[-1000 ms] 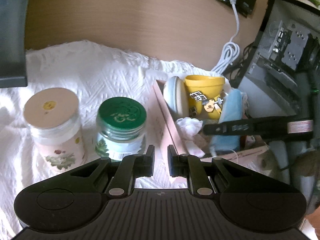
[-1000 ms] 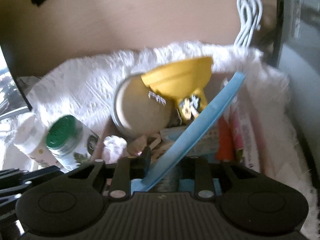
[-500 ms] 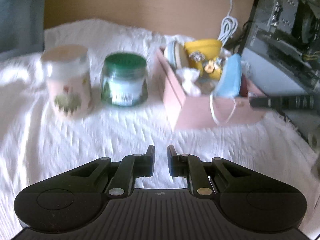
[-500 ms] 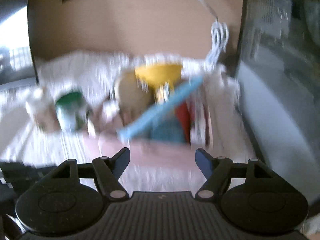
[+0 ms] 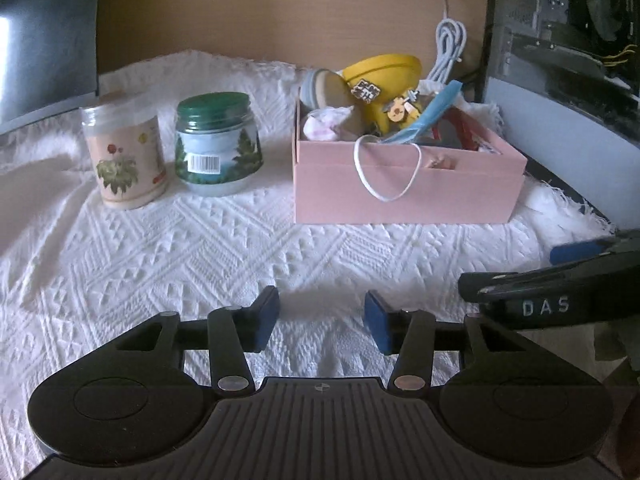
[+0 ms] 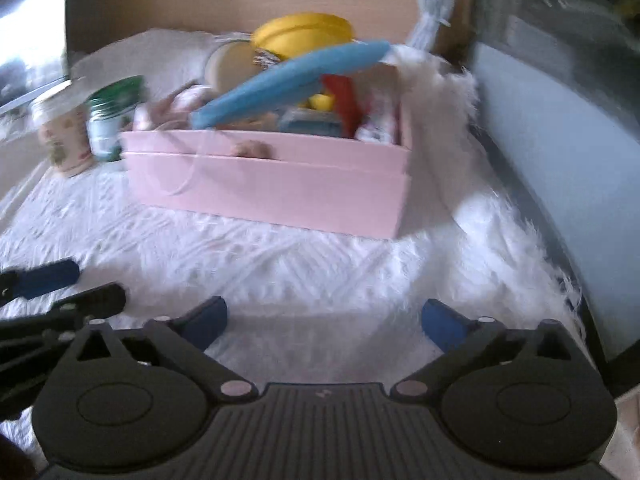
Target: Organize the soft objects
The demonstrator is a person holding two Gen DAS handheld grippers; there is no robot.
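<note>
A pink box (image 5: 404, 184) (image 6: 272, 188) stands on the white textured cloth (image 5: 200, 256). It holds a yellow cup (image 5: 384, 76) (image 6: 304, 34), a round cream cushion (image 5: 324, 88), a pink-white soft bundle (image 5: 324, 124), a long blue flat item (image 5: 424, 120) (image 6: 288, 80) leaning out, and a red item (image 6: 340, 100). A white cord loop (image 5: 386, 172) hangs over the box front. My left gripper (image 5: 320, 318) is open and empty, low over the cloth in front of the box. My right gripper (image 6: 324, 320) is open wide and empty, also in front of the box.
Two jars stand left of the box: a floral one (image 5: 124, 152) and a green-lidded one (image 5: 216, 144). A wooden wall (image 5: 280, 8) is behind. A computer case (image 5: 568, 40) stands at the right, a white cable (image 5: 450, 48) beside it. A dark monitor (image 5: 44, 36) is at left.
Both grippers pulled back from the box toward the front of the cloth. The right gripper let go of the blue item, which now leans in the box. The left gripper opened.
</note>
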